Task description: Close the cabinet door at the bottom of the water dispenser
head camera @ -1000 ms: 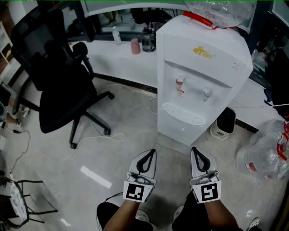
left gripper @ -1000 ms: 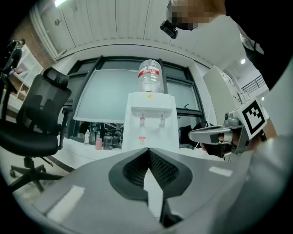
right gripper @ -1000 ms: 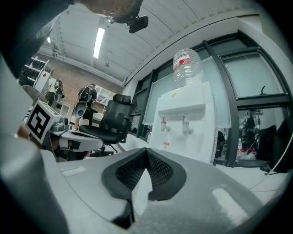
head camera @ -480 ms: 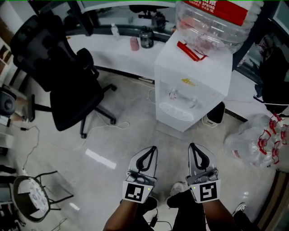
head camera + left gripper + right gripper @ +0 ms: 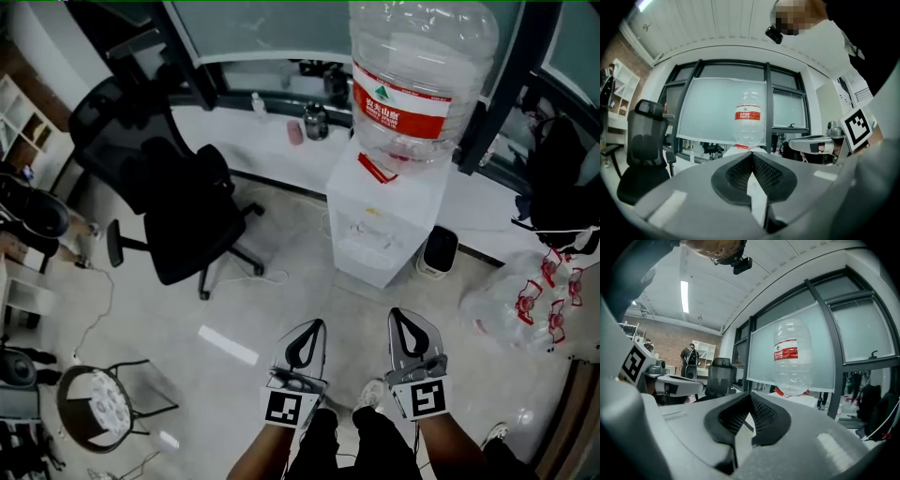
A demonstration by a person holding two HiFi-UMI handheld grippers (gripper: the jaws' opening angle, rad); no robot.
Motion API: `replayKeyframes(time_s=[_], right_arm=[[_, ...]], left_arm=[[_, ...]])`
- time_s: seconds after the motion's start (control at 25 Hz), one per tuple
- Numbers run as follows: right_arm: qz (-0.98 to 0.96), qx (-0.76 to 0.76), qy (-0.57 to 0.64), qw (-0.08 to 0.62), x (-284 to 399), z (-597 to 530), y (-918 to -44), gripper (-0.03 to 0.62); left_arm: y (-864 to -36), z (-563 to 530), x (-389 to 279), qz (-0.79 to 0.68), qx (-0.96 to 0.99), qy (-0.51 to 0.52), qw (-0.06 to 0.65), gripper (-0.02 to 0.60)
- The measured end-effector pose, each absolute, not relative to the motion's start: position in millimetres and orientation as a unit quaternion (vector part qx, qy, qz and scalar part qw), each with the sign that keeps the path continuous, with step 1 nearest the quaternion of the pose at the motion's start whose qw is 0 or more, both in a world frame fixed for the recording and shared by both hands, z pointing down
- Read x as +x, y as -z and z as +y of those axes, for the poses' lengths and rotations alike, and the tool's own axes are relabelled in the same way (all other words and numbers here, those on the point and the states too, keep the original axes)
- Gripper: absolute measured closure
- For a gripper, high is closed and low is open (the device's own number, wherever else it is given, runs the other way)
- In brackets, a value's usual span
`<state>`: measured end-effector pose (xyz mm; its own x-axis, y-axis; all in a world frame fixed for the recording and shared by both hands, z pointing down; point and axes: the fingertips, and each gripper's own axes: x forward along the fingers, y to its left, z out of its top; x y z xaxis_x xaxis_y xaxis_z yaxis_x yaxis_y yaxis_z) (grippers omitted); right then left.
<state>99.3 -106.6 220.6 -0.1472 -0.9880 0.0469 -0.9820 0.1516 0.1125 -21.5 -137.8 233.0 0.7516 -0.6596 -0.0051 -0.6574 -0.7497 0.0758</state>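
Left claw: the left gripper (image 5: 314,326) is low in the head view, above the person's knees. In the left gripper view its ribbed pads (image 5: 764,171) meet at the tips with nothing between them.
Right claw: the right gripper (image 5: 399,316) is level with the left one, beside it but not touching. Its own view shows the right gripper (image 5: 750,394) pressed together at the tips and empty too.
Marker cubes: a black-and-white square code sits at the back of each claw, on the left (image 5: 284,408) and on the right (image 5: 427,398).
Dispenser position: the water dispenser (image 5: 382,230) stands ahead of both claws, well apart from them across pale floor (image 5: 281,291). It lines up more with the right claw, and neither claw touches it.
Cabinet door: it belongs at the foot of the dispenser's front. The steep look down shows mostly the top and upper front, so I cannot tell whether the door is open or closed.
Writing: the bottle (image 5: 417,66) carries a red label (image 5: 403,98) with white characters too small to read. A small yellow mark on the dispenser's front is also illegible.
Dispenser look: a white box body with a tap recess on the front and the clear bottle upside down on top. Both gripper views show the bottle (image 5: 749,124) (image 5: 792,357) straight ahead.
Around it: a small bin (image 5: 436,251) stands just right of the base and a white counter (image 5: 272,150) runs behind. A black office chair (image 5: 183,220) is to the left, and clear bags of bottles (image 5: 525,300) lie to the right.
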Motion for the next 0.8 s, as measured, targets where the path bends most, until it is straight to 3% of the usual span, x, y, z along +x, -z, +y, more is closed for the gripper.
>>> replayKeyframes(time_s=[0.4,0.8], right_arm=[[-0.759,0.643,0.067,0.076,90.7,-76.3,-165.1,0.591],[-0.753,0.654,0.044,0.053,84.7,-63.0,-156.7,0.591]], left_arm=[[-184.6,-110.3,-30.9,-0.338,0.941,-0.002,0.004,0.561],[-176.5,-96.4,-30.7,-0.332,0.943,-0.002,0.004,0.561]])
